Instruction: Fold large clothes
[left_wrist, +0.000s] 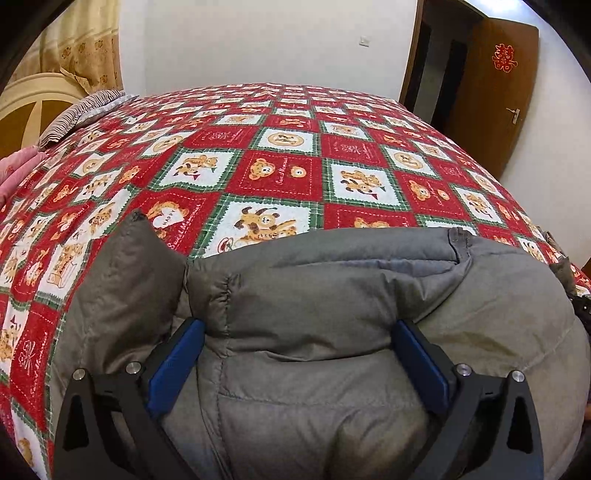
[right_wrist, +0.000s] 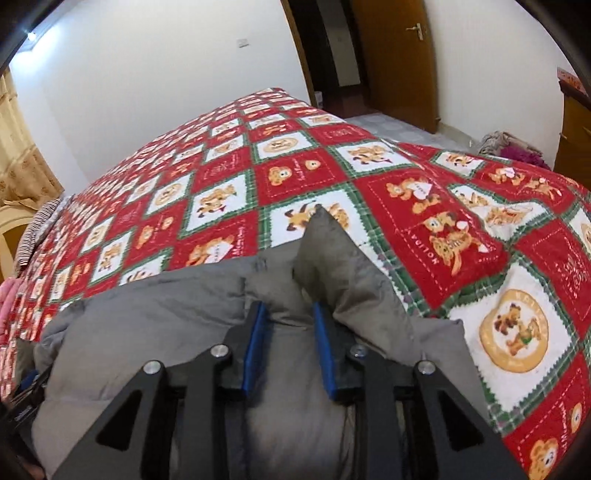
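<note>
A grey padded jacket (left_wrist: 332, 295) lies folded at the near edge of the bed, also seen in the right wrist view as the jacket (right_wrist: 147, 325). My left gripper (left_wrist: 299, 350) rests on it with its jaws wide apart. A thick puffy fold bulges up between the blue pads (left_wrist: 177, 365), which stand beside it without squeezing it. My right gripper (right_wrist: 290, 332) has its jaws close together at the jacket's right end. Grey fabric fills the narrow gap between its pads (right_wrist: 255, 343). A pointed corner of the jacket (right_wrist: 325, 236) sticks up just past its fingertips.
The bed carries a red, white and green bear-print quilt (left_wrist: 288, 173). A striped pillow (left_wrist: 81, 114) and pink cloth (left_wrist: 14, 170) lie at the far left by the headboard. An open brown door (left_wrist: 495, 96) stands at the right. Clothes (right_wrist: 513, 147) lie on the floor.
</note>
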